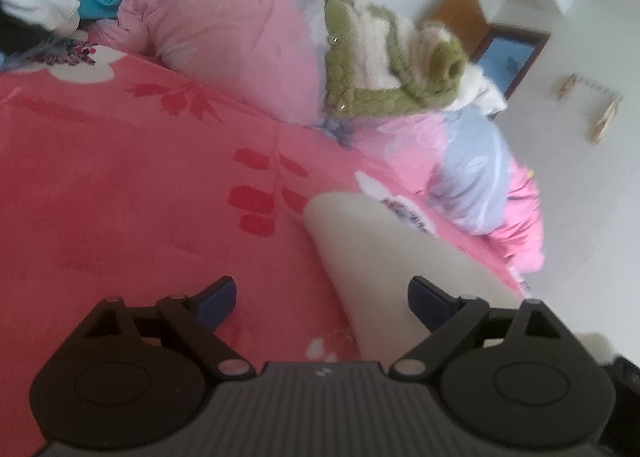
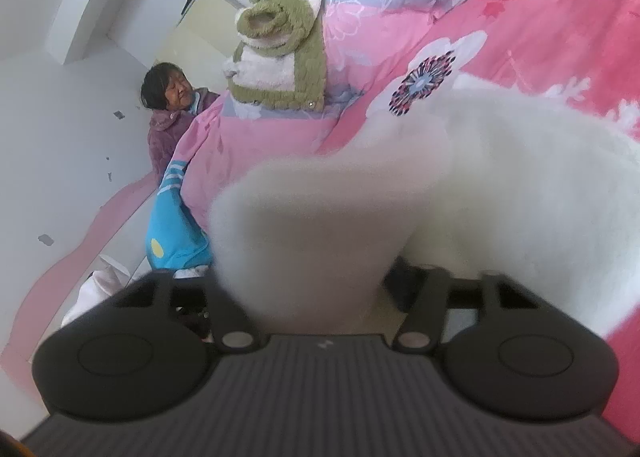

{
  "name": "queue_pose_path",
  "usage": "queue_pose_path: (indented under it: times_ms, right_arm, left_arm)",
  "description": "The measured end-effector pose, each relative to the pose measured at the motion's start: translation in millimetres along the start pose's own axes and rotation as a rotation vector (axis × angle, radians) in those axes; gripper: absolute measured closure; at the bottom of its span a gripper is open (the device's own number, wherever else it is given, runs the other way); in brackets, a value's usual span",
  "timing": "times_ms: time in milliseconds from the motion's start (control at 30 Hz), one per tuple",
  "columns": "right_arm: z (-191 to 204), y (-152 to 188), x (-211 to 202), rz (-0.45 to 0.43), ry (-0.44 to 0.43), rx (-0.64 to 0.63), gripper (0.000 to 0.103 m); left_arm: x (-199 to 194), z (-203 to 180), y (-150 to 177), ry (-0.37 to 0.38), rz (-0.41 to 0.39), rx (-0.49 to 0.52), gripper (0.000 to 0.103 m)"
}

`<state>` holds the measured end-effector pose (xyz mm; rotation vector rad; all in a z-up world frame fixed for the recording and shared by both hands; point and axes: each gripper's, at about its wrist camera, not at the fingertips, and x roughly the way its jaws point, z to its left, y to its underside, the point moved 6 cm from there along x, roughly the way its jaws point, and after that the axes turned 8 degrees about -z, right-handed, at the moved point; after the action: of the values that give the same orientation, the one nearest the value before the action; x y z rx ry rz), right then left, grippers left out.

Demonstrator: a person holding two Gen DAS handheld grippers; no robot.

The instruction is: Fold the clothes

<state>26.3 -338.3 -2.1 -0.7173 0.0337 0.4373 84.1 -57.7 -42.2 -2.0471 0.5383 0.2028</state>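
**While one pair of tongs gapes, the other is buried in fleece**

Though both cameras look across the same bed, each catches only part of the cream fleece garment [image 1: 384, 257]. From the left wrist it shows as a pale, blurred fold lying on the red floral bedsheet [image 1: 120, 185], running under the right-hand finger and out of frame at the lower right. The left tongs [image 1: 322, 303] are spread wide with nothing between their blue pads [image 1: 218, 299], hovering over sheet and fleece edge.

On the right wrist view the same garment [image 2: 500, 185] fills the middle, a soft out-of-focus lobe hanging directly in front of the right tongs [image 2: 320, 289]. Their fingertips are wholly covered by the fabric, so whether they are clenched on it or loose cannot be told.

Behind, a green-and-cream fleece jacket [image 1: 372, 57] sits on top of a bunched pink and lavender quilt [image 1: 240, 45]. A blue garment with white stripes [image 2: 176, 217] lies at the bed's edge, partly cut off by the tongs' body. A person in a purple jacket [image 2: 168, 129] is beside the bed, half hidden by the quilt. White and dark items at the left view's top corner are too blurred to name.
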Motion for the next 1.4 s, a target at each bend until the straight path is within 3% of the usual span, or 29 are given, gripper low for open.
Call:
queue_pose_path:
  times_ms: [100, 167, 467, 633, 867, 1067, 1267, 1400]
  right_arm:
    - [-2, -1, 0, -0.023, -0.007, -0.017, 0.076]
    - [-3, -3, 0, -0.041, -0.014, -0.031, 0.078]
    - [2, -14, -9, -0.095, -0.047, -0.142, 0.08]
    - [6, -27, -10, -0.132, -0.065, -0.191, 0.081]
    - [-9, -38, -23, -0.164, -0.04, -0.168, 0.081]
    - [-37, -28, -29, -0.116, 0.004, -0.06, 0.081]
    - [-53, -21, -27, -0.085, -0.01, 0.028, 0.081]
    - [-56, -18, -25, -0.077, -0.017, 0.034, 0.082]
  left_arm:
    - [12, -12, -3, -0.031, -0.011, 0.055, 0.009]
    - [15, -23, -7, -0.035, -0.02, 0.093, 0.009]
    - [34, -101, 4, 0.025, -0.013, 0.344, 0.009]
    - [38, -133, 5, 0.008, -0.038, 0.487, 0.009]
    - [43, -151, 9, 0.03, 0.002, 0.542, 0.009]
    - [41, -155, 18, 0.03, 0.019, 0.589, 0.009]
    - [38, -159, 26, 0.03, 0.035, 0.634, 0.007]
    - [10, -137, 21, 0.041, -0.005, 0.565, 0.007]
